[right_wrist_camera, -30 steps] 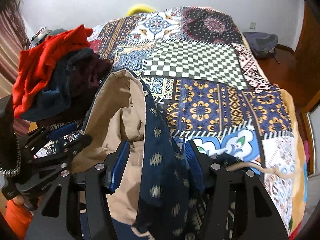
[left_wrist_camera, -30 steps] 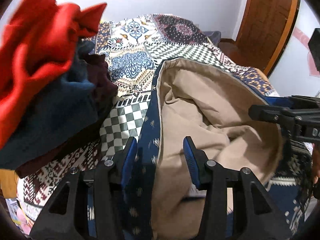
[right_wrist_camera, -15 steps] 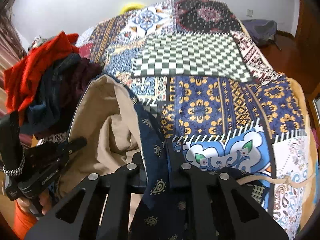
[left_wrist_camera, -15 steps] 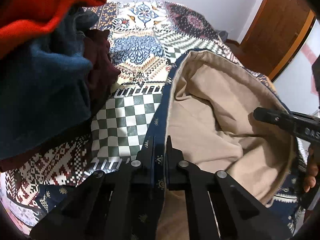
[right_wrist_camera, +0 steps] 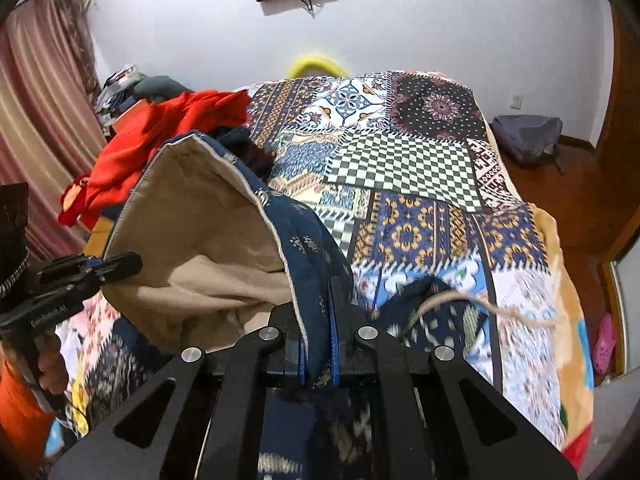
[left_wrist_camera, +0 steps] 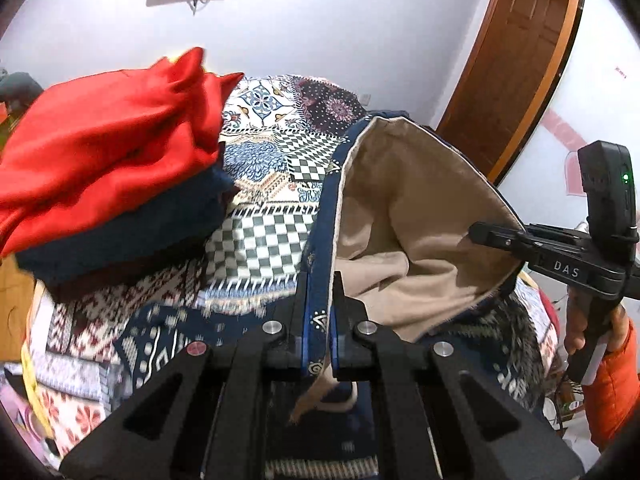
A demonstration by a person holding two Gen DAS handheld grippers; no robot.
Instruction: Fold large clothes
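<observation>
- Between the pads of the left hand-held gripper [left_wrist_camera: 319,320], the navy patterned hem of a large garment [left_wrist_camera: 404,216] is clamped tight; the jaws have just been closing, and the cloth band runs straight up out of them.
- On the other side, the right hand-held gripper [right_wrist_camera: 318,354] is likewise clenched on the same navy edge, its jaws having just closed with the fabric caught between them.
- Stretched between the two grips, the garment's opening hangs as a pouch that shows its plain beige lining [right_wrist_camera: 200,232], raised off the bed [right_wrist_camera: 420,168]; a drawstring cord [right_wrist_camera: 480,308] trails from it over the quilt, which suggests trousers or a skirt, though the kind cannot be told.
- Judged from this, the step in hand is the pick-up: both edges are seized and the piece is held in the air, with no fold made yet.
- Next, the move calls for drawing the two grips apart to pull the hem taut, then laying the garment flat on the free patchwork quilt.
- Off to the left side of the bed, a heap of red and dark clothes [left_wrist_camera: 104,168] lies near the lifted piece, so it needs to be kept out of the spread.
</observation>
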